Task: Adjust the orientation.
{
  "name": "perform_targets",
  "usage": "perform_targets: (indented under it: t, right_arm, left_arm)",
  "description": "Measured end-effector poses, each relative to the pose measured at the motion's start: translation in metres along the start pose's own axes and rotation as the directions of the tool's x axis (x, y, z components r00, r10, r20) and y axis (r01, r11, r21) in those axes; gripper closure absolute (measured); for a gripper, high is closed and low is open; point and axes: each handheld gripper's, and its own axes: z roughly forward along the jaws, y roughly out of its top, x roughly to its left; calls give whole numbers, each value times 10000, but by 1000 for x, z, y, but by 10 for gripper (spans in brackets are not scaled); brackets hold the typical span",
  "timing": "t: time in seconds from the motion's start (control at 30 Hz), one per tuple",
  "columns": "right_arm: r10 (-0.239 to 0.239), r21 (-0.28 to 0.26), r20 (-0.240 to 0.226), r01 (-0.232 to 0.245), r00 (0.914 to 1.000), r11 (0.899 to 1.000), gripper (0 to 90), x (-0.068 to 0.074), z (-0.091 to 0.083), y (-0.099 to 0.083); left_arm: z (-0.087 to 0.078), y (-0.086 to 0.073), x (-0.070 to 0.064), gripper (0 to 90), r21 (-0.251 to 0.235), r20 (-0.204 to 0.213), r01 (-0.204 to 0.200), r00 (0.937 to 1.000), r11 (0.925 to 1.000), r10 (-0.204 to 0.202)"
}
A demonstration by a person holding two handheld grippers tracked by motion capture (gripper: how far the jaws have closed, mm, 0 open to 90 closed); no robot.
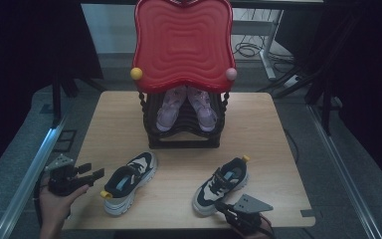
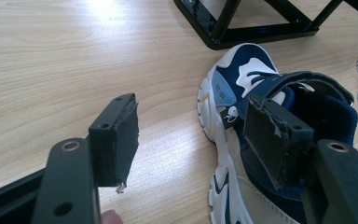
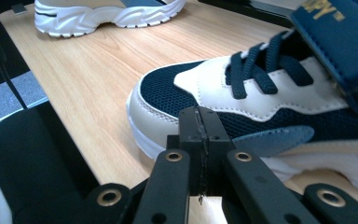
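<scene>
My left tool point(image 1: 95, 173) is spread wide at the worktop's point(image 1: 258, 129) 8 o'clock, just beside one sneaker point(image 1: 128, 181) — my right tool point(image 3: 200, 133) is clenched empty at 5 o'clock, near the other sneaker point(image 1: 221, 184).

Dim room around a pale wooden counter point(image 1: 273, 129).

I see the light wood-grain counter standing on a grey floor point(image 1: 328, 164), with metal rails point(image 1: 27, 174) running along both sides. Dark curtains point(image 1: 25, 45) hang to my left and right. Beyond the counter, a white desk leg point(image 1: 267, 45) stands on the floor with black cables point(image 1: 248, 49) coiled beside it.
</scene>
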Motion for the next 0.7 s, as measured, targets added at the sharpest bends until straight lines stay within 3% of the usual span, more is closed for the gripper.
perform_targets:
  t: [0.7]
  right_arm:
    - [-170, -112, 176, 172, 9997, 9998, 900, 4, 27, 23]
  left_arm:
    - [0, -1, 2, 356, 20, -4, 56, 10000, 10000, -56]
